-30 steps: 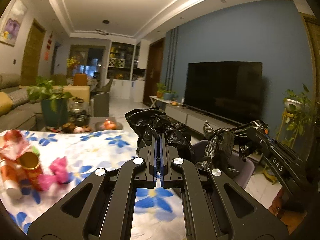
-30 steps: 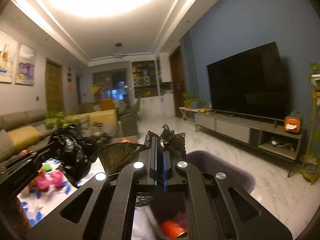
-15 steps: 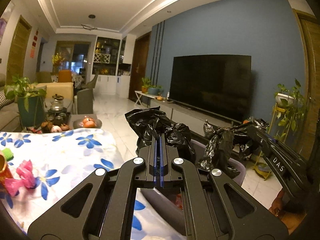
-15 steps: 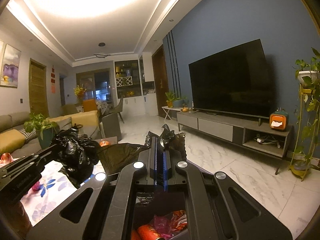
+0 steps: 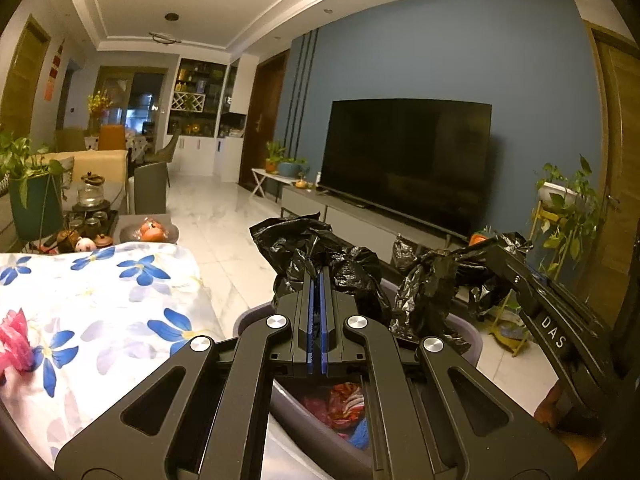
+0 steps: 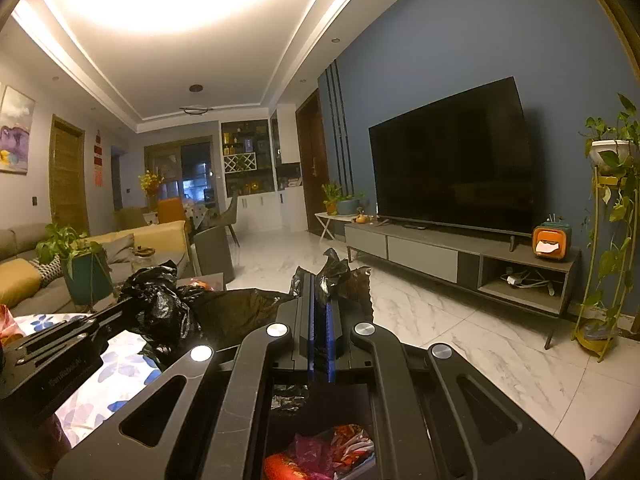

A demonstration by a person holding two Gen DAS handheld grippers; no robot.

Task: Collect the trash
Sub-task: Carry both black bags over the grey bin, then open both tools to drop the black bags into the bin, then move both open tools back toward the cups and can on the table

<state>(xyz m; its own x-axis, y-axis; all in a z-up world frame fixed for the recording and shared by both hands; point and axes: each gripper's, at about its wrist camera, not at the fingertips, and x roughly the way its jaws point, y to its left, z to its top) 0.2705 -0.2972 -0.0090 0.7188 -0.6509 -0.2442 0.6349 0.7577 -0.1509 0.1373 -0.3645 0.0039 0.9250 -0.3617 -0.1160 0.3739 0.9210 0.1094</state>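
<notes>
Left wrist view, nearest first: the left gripper (image 5: 318, 280) is clenched on a bunched edge of the black trash bag (image 5: 320, 252). Beyond it, the right gripper (image 5: 486, 250) pinches the opposite edge, blue pads closed on plastic. The bag hangs between them, lining the grey bin (image 5: 256, 316) beside the table with the flowered cloth (image 5: 120, 300).

Handling judgement: the film is thin, limp and slippery, and likely tears under sharp pulls. Grip gathered rim material, not a single layer. The load appears light: crumpled wrappers (image 6: 332, 454) lie inside.

Count: two grippers, one bag, one bin. One pink wrapper (image 5: 14, 342) lies on the cloth, uncollected.

Farther off: one television (image 5: 404, 160) on the blue wall.
</notes>
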